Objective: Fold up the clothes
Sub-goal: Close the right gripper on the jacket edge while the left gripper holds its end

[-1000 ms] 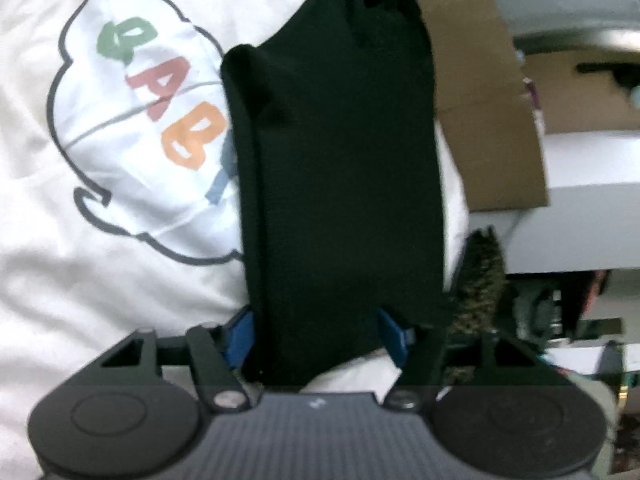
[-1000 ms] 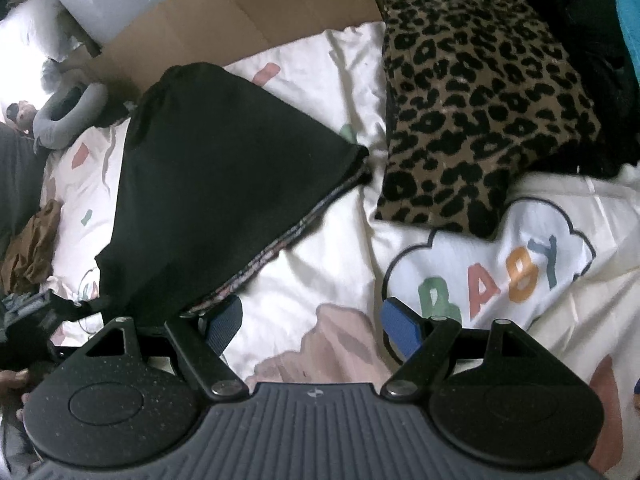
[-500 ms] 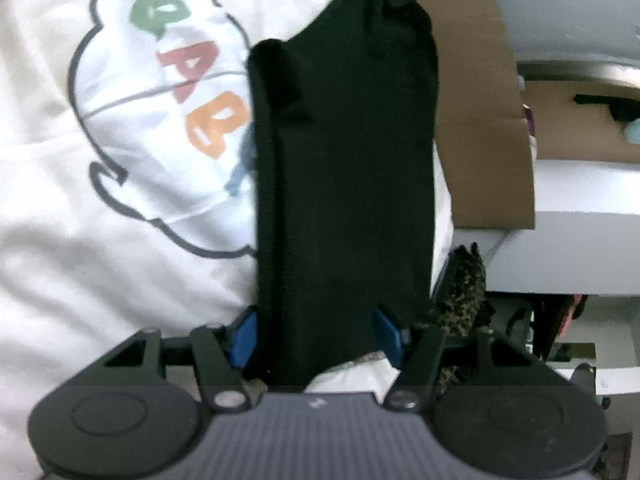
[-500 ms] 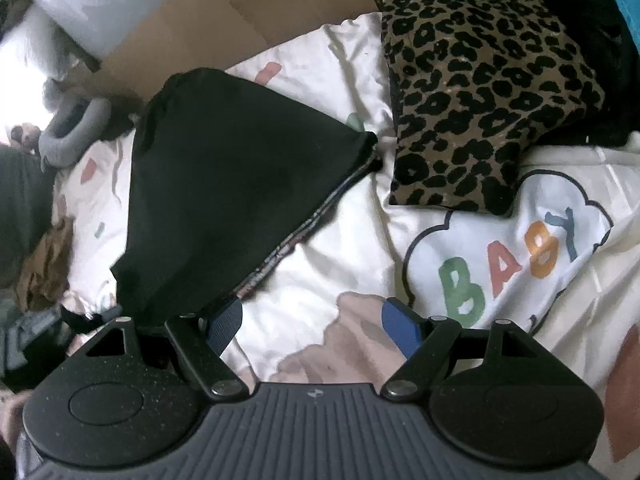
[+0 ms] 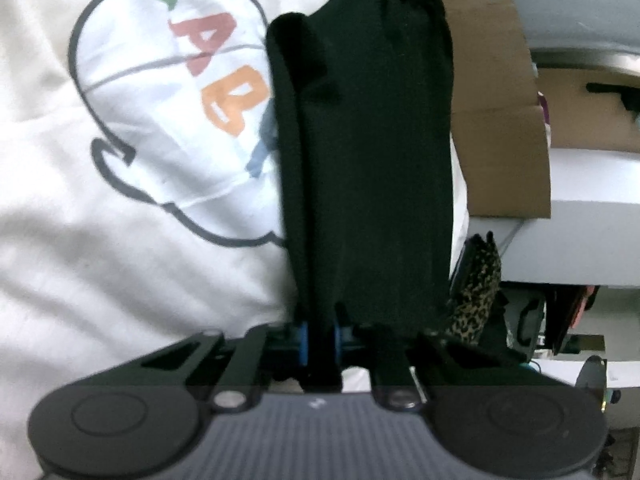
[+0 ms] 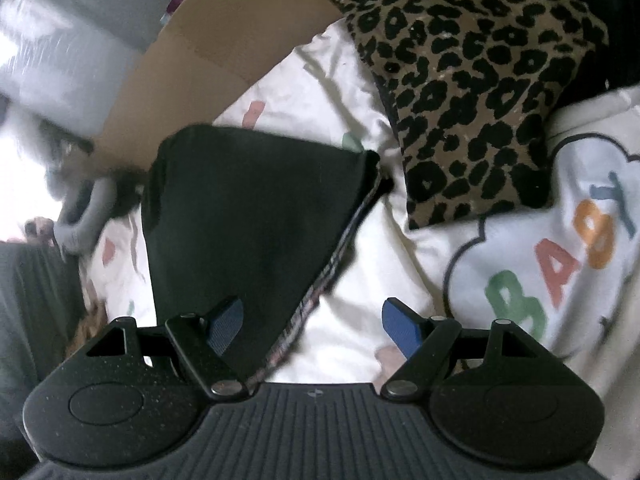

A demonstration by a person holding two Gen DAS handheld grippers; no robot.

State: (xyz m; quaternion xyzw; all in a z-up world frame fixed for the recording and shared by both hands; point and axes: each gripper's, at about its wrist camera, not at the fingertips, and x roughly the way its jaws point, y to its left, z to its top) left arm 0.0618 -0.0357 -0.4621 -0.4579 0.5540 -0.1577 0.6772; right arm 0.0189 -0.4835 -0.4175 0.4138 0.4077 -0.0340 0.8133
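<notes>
The left gripper [image 5: 319, 340] has its jaws closing to a narrow gap, and a bunched edge of the black garment [image 5: 368, 152] sits between the blue pads [image 5: 303, 342], which press on the fabric from both sides. From that pinch the cloth runs up toward twelve o'clock in the left wrist view, a long dark strip lying over the white bedsheet [image 5: 100, 260] with its cloud print and coloured letters at ten o'clock. The right gripper [image 6: 310, 320] stands wide, its two blue pads [image 6: 398, 326] well apart and pressing on nothing; the left-hand pad hangs over the near corner of the black garment [image 6: 248, 216], whose patterned hem runs between the fingers, and whether that pad touches the cloth cannot be told. A leopard-print cushion [image 6: 472, 92] lies at one o'clock in the right wrist view, beside a sheet of cardboard [image 6: 224, 40] at eleven.
</notes>
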